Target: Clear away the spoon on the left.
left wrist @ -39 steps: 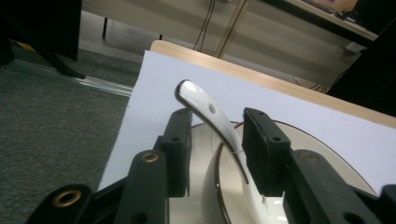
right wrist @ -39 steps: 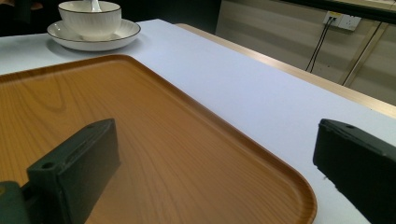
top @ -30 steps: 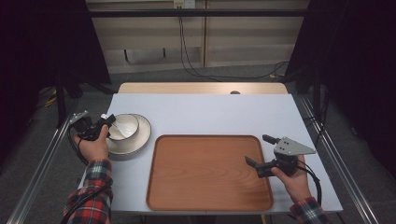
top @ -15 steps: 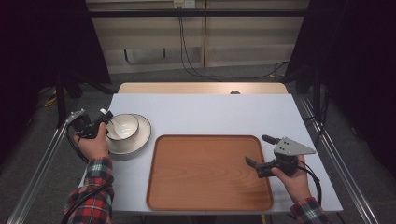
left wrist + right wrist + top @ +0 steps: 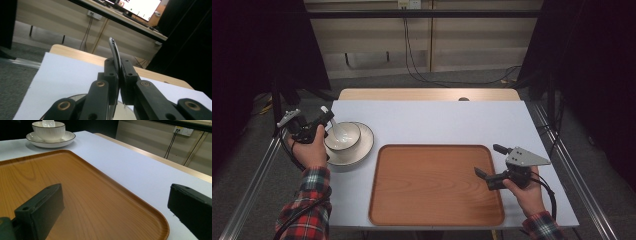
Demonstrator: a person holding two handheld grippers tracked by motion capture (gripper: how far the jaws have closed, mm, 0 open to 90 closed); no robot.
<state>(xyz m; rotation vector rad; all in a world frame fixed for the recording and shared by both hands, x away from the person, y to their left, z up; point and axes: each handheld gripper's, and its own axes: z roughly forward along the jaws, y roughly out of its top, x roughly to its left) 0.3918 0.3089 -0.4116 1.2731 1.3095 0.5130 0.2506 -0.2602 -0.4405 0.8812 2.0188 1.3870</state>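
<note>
Spoon (image 5: 115, 53): clamped by its handle in the left gripper (image 5: 323, 119), with the bowl end reaching down into the white bowl (image 5: 343, 135).
Spoon position: near the left edge of the counter (image 5: 437, 122), over the bowl, which stood on a white plate (image 5: 362, 147) just left of the wooden tray (image 5: 432, 185).
Progress: judged early; the spoon had been gripped, but it was not clear of the bowl, and the tray carried nothing.
Left to do: probably lifting the spoon out and bringing the crockery over to the tray, though the pictures could not settle what goes where.
Left jaws: closed tight on the thin spoon handle, which rose between them in the left gripper view, curving upward past their tips.
Left hand: wrapped around the gripper body beside the plate, a plaid sleeve behind it.
Right gripper (image 5: 488, 162): held low at the right rim of the tray, well apart from the bowl and plate.
Right jaws: spread wide with nothing between them; in the right gripper view they framed the tray's rounded corner and bare counter.
Contact on the right: whether the lower jaw rested on the tray could not be told.
</note>
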